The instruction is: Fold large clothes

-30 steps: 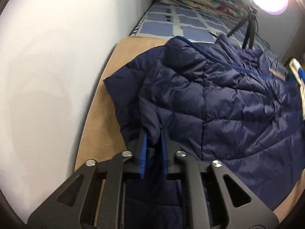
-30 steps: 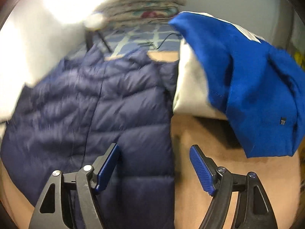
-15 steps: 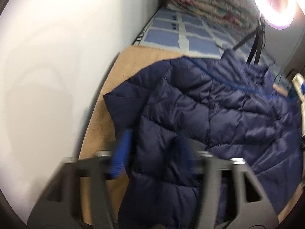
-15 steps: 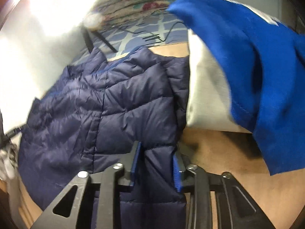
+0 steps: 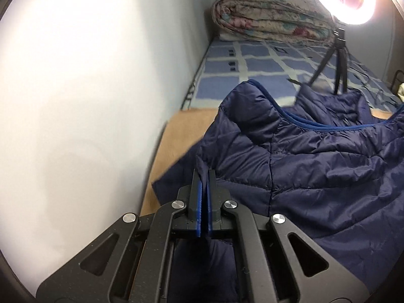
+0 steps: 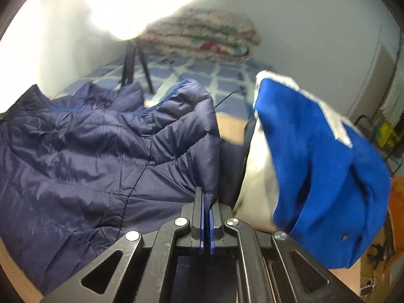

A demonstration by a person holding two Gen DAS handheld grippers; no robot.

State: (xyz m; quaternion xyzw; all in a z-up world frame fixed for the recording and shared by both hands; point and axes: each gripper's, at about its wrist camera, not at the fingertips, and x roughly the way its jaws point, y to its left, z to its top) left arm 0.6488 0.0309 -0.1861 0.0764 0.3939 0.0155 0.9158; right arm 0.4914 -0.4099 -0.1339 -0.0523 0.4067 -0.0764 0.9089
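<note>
With both the left tongs [image 5: 204, 176] and right tongs [image 6: 207, 194] clamped on the navy jacket [image 5: 315, 166] edges, I should lift evenly, keeping the hem taut between them.

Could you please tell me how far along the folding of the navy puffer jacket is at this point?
Early stage. Done: both grips are made, the left gripper and the right gripper each shut on an edge of the navy puffer jacket, lifting it off the tan surface. In hand: the raised edges. Left: no fold is laid, and the blue and white garment beside it lies unfolded.
</note>
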